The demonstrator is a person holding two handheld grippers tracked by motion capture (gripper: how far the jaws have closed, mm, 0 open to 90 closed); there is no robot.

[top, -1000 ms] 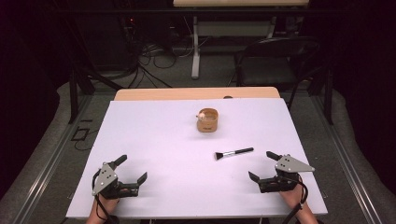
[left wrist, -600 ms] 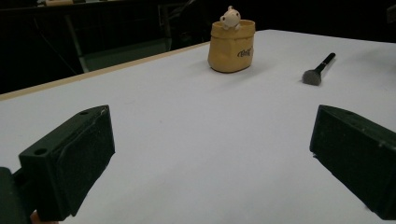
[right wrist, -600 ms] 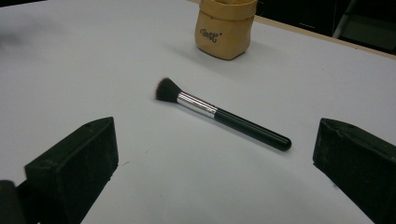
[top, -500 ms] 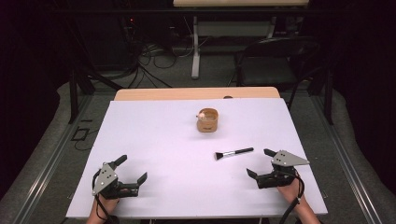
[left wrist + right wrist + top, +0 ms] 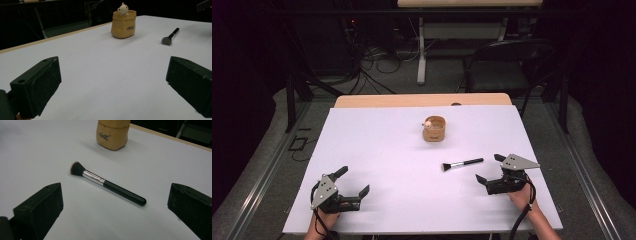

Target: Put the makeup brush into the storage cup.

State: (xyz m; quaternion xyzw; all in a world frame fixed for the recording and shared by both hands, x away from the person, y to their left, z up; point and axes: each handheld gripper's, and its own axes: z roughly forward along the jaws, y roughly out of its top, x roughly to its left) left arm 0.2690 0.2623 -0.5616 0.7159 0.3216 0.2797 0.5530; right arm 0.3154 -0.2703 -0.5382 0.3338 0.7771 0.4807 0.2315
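A black-handled makeup brush (image 5: 462, 163) with a silver ferrule lies flat on the white table (image 5: 382, 150), bristles to the left. Behind it stands a small tan cup (image 5: 434, 129) with a little pale figure on its rim. My right gripper (image 5: 491, 169) is open just right of the brush's handle end, apart from it; in the right gripper view the brush (image 5: 107, 183) lies ahead between the spread jaws, the tan cup (image 5: 113, 133) beyond. My left gripper (image 5: 353, 181) rests open at the front left, empty; its view shows the cup (image 5: 123, 23) and brush (image 5: 170, 36) far off.
A bare wooden strip (image 5: 422, 100) runs along the table's far edge. Beyond it are a dark chair (image 5: 507, 62), a desk leg and floor cables. A hand (image 5: 524, 197) holds the right gripper near the table's front edge.
My right gripper has crept forward and left, closer to the brush's handle. The left gripper, the brush and the cup have stayed put.
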